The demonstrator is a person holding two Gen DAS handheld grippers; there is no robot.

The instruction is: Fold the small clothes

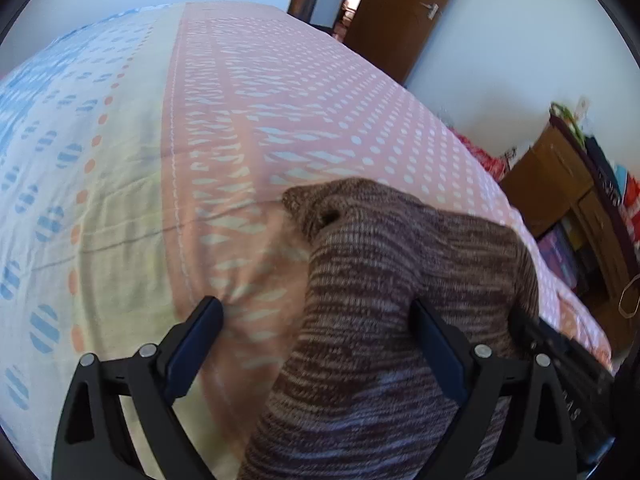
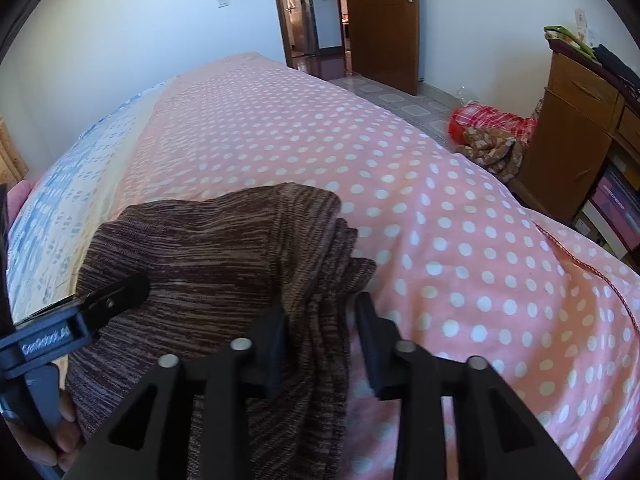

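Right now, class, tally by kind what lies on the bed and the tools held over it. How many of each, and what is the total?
Brown knitted garment: 1
Bed cover: 1
Hand-held grippers: 2, left gripper and right gripper
Total: 4

Blurred white lettering on left tongs (image 2: 108, 300), unreadable

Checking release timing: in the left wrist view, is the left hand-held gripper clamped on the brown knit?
No, the left hand-held gripper stands wide open, its pads clear of the brown knit lying between them.
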